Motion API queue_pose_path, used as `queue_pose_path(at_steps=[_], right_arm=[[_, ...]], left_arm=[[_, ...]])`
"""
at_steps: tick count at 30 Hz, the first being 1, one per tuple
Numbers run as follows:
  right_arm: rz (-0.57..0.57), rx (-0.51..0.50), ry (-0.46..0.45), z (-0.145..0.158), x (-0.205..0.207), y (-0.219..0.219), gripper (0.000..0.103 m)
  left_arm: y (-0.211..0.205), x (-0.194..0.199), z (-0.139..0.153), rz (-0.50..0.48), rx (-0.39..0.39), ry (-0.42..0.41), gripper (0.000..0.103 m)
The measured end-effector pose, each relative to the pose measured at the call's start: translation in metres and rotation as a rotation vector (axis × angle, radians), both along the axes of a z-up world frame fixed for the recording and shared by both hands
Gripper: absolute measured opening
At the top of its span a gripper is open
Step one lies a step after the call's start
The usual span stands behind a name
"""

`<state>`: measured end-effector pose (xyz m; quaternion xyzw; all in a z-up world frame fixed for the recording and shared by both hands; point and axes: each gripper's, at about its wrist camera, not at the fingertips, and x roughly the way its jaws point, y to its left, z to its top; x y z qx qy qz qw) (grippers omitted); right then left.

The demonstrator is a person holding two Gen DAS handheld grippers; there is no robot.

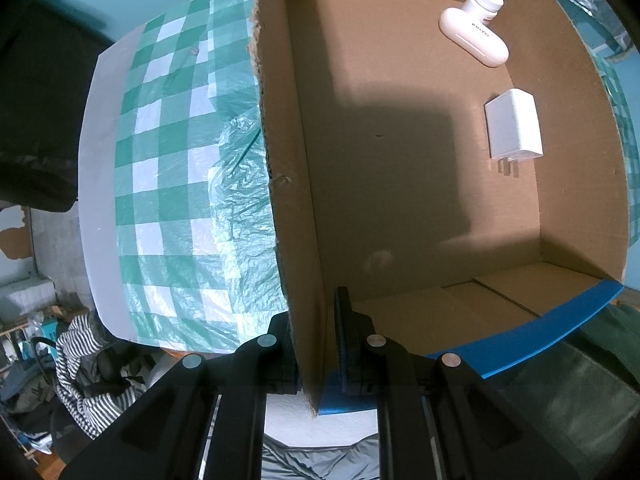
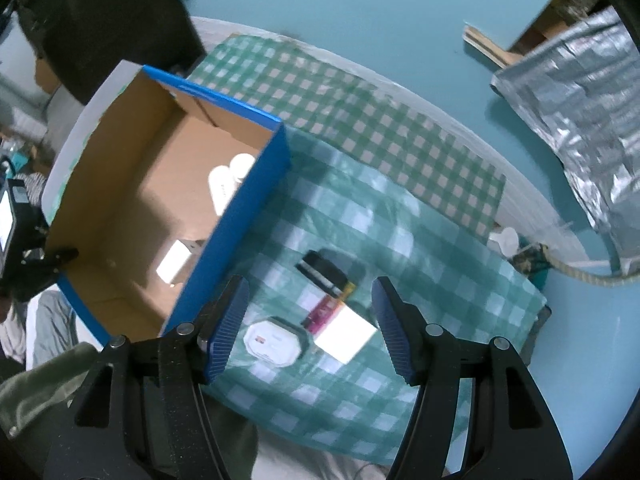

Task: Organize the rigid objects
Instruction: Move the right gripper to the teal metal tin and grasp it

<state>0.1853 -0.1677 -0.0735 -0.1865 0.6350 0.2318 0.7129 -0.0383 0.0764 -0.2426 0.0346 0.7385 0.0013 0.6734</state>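
My left gripper point(image 1: 316, 332) is shut on the near left wall of the cardboard box point(image 1: 288, 168), one finger outside and one inside. Inside the box lie a white oblong case point(image 1: 476, 38), a white bottle point(image 1: 485, 2) and a white plug charger point(image 1: 514, 126). My right gripper point(image 2: 310, 330) is open and empty, above items on the checked cloth to the right of the blue-sided box point(image 2: 236, 224): a white octagonal case point(image 2: 274, 341), a white block point(image 2: 346, 334), a pink tube point(image 2: 326, 308) and a black-and-white cylinder point(image 2: 322, 272).
A green-and-white checked cloth point(image 2: 400, 240) covers the table. A silver foil sheet point(image 2: 572, 100) hangs at the right. A rope point(image 2: 580, 274) lies by the table's right edge. Striped clothes point(image 1: 88, 380) lie on the floor at the lower left.
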Motion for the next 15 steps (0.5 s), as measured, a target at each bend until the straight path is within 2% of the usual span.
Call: queue_pose_path(at_steps=[7,15], right_arm=[[-0.091,0.002,0.0,0.001,0.004,-0.037,0.066],[-0.234,-0.014,0.029,-0.019,0.018,-0.088,0.068]], left_arm=[[0.001,-0.002,0.002,0.006,-0.002,-0.008,0.012],[0.002,-0.005,0.001,0.012,0.005,-0.013,0.012]])
